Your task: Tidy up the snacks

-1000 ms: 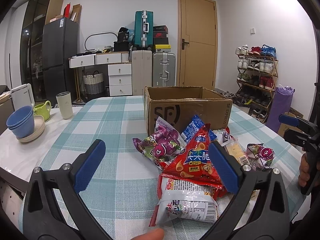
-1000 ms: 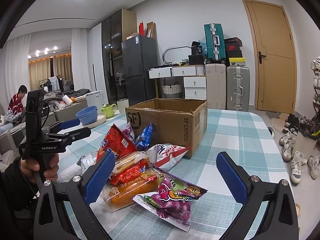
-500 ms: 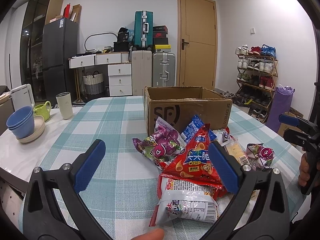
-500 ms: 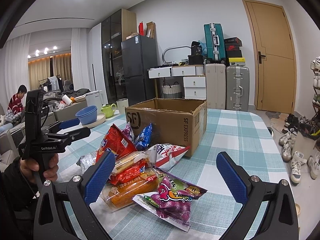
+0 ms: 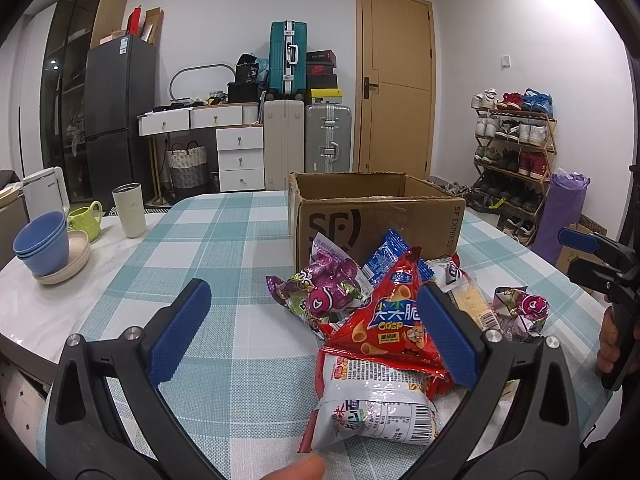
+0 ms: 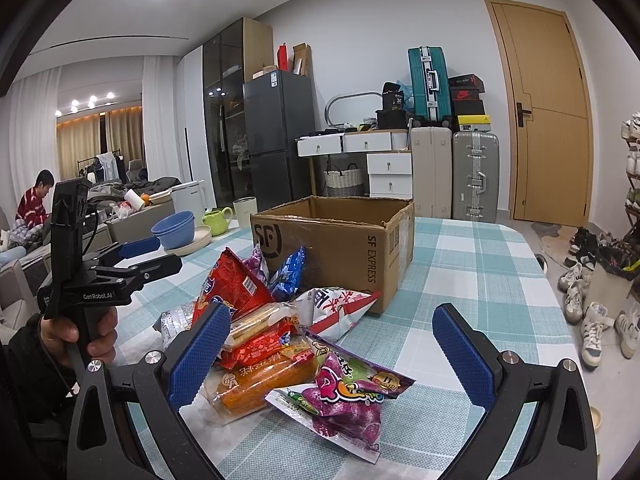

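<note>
Grippers first: left gripper (image 5: 312,334) fills the bottom of its frame, blue-padded jaws spread wide and empty; right gripper (image 6: 332,354) likewise released, nothing between the pads. Just beyond, at lower centre of both frames, the snack pile lies on the teal-and-white checked tablecloth (image 5: 224,248): white foil packet with barcode (image 5: 376,408) nearest in the left view, red triangular crisp bag (image 5: 394,320) on it, purple candy bag (image 6: 348,392) nearest in the right view, orange cake packet (image 6: 264,380) beside it. Behind the pile, at frame centre, stands the open brown cardboard box (image 5: 376,220); it appears to hold nothing yet. Judgement: sorting not yet started, pre-grasp stage. Next move calls for lowering one gripper over a top-lying packet, clamping its edge, and lifting it clear into the box.
</note>
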`<action>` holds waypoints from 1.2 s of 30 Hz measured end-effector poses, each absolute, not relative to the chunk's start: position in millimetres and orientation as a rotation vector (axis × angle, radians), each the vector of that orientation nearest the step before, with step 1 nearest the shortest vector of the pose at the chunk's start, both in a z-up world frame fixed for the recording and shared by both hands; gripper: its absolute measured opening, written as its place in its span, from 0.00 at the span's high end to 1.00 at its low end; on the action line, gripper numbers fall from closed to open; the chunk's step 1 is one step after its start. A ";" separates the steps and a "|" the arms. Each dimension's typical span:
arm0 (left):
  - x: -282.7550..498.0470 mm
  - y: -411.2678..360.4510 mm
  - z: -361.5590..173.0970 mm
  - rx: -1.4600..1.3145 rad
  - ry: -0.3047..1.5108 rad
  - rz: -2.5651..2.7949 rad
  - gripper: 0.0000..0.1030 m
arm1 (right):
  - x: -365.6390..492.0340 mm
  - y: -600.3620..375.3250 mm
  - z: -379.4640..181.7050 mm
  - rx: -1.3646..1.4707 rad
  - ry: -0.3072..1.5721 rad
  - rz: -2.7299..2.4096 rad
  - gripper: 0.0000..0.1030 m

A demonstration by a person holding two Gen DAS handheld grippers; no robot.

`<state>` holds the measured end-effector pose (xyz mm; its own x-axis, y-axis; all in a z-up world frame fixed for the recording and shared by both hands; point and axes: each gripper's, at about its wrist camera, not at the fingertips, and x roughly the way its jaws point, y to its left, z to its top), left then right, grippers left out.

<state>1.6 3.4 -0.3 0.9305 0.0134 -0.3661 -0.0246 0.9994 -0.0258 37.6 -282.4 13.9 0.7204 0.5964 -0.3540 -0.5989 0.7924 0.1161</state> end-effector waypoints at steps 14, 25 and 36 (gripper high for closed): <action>1.9 7.0 -0.7 -0.034 0.383 0.021 0.01 | 44.5 -278.5 10.4 -0.008 0.420 0.641 0.00; 5.3 4.1 -3.1 -0.035 0.408 -0.033 0.01 | 64.8 -263.0 -0.9 -0.068 0.562 0.595 0.00; 17.7 -5.6 -2.8 -0.032 0.480 -0.058 0.01 | 88.0 -265.4 -20.0 -0.007 0.757 0.536 0.00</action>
<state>17.7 -5.6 -2.8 0.8855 -0.0631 -0.4603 0.0480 0.9979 -0.0444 88.0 -265.4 -20.0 0.5997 0.4597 -0.6550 -0.4647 0.8664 0.1826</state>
